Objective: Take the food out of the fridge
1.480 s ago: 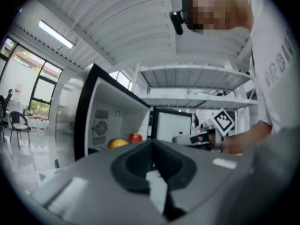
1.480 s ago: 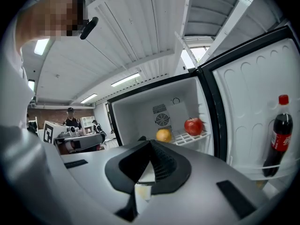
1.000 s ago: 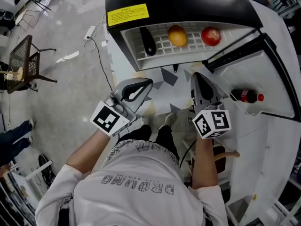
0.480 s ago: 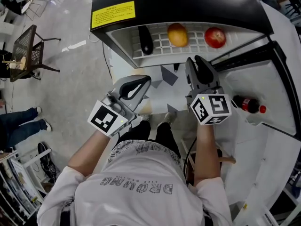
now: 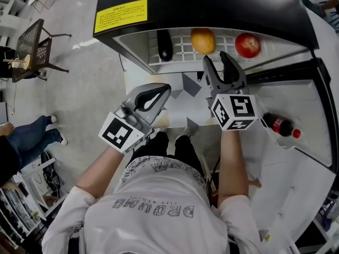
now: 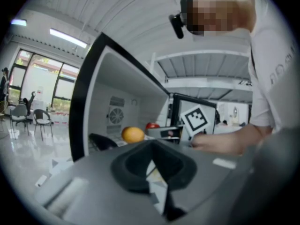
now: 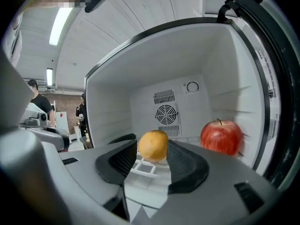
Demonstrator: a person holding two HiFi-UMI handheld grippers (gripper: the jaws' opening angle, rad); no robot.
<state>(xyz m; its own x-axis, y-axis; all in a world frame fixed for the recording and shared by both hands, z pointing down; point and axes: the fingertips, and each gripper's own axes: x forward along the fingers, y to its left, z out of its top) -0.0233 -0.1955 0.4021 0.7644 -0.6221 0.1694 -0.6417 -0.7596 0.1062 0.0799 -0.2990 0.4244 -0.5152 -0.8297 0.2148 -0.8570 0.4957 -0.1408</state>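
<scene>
right gripper (image 5: 217,61) opening, empty, facing orange (image 5: 203,40) | left gripper (image 5: 165,90) closed, seemingly empty

Yellow label (image 5: 121,16) print unreadable, bystander (image 5: 30,137) cut off by left edge

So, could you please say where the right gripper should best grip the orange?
Probably across its middle, a pad on each side, coming straight in from the open front: the orange is round, stands clear on the shelf, dead ahead of the right gripper, whose empty jaws are opening.
</scene>
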